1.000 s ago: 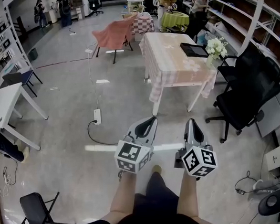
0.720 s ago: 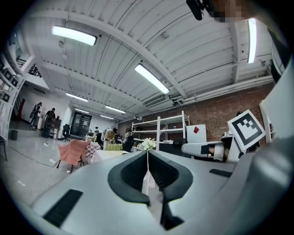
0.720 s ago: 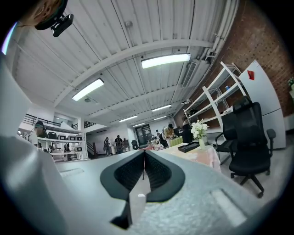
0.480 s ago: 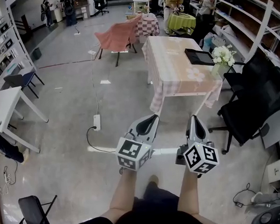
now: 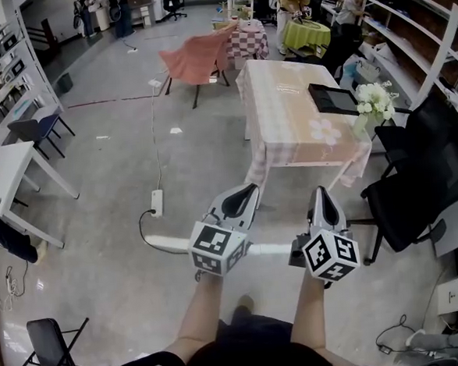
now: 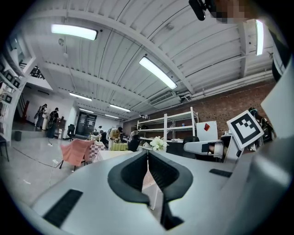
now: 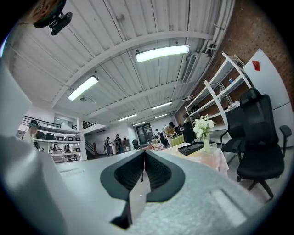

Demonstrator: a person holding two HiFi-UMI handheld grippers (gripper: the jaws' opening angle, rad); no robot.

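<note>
I hold both grippers out in front of me above the floor, side by side. My left gripper (image 5: 244,194) is shut with nothing between its jaws, and my right gripper (image 5: 322,196) is shut and empty too. In the left gripper view the closed jaws (image 6: 148,156) point at a table with a pink checked cloth (image 5: 294,111). On that table stand a vase of white flowers (image 5: 373,102) and a dark tray (image 5: 334,98). The right gripper (image 7: 144,156) points the same way, with the flowers (image 7: 202,126) at its right.
A black office chair (image 5: 420,180) stands right of the table. A power strip with its cable (image 5: 155,203) lies on the floor to the left. A white desk (image 5: 2,175) and a folding chair (image 5: 41,352) are at far left. Shelves (image 5: 430,39) line the right wall. People stand at the far end.
I have walked a little closer to the clothed table; it now sits lower and larger in the head view. Both grippers stay shut and level.
</note>
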